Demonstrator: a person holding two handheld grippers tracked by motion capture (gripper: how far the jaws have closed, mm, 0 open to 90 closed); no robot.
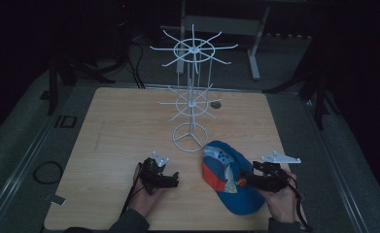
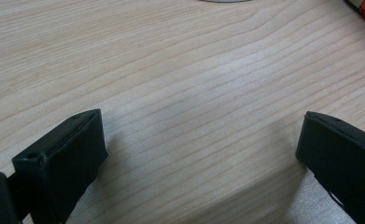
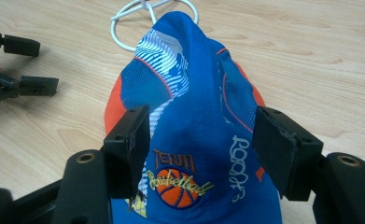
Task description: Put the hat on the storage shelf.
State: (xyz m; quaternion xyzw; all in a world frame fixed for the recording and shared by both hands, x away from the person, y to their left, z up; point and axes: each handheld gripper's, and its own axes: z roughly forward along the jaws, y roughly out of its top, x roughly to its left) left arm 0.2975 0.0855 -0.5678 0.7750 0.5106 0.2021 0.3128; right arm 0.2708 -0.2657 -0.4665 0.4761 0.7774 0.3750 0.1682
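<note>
Jaws of the right gripper [image 3: 199,144] are spread wide, straddling the crown of a blue-orange cap [image 3: 194,116], one jaw each side; can't tell if they touch the fabric. Cap lies on the wooden table [image 1: 124,121], running away from that gripper. Left gripper [image 2: 201,144] is released too, bare wood between its jaws, cap off to its side. Beyond the cap: white rack [image 1: 192,82], base ring just past the cap's far end.
</note>
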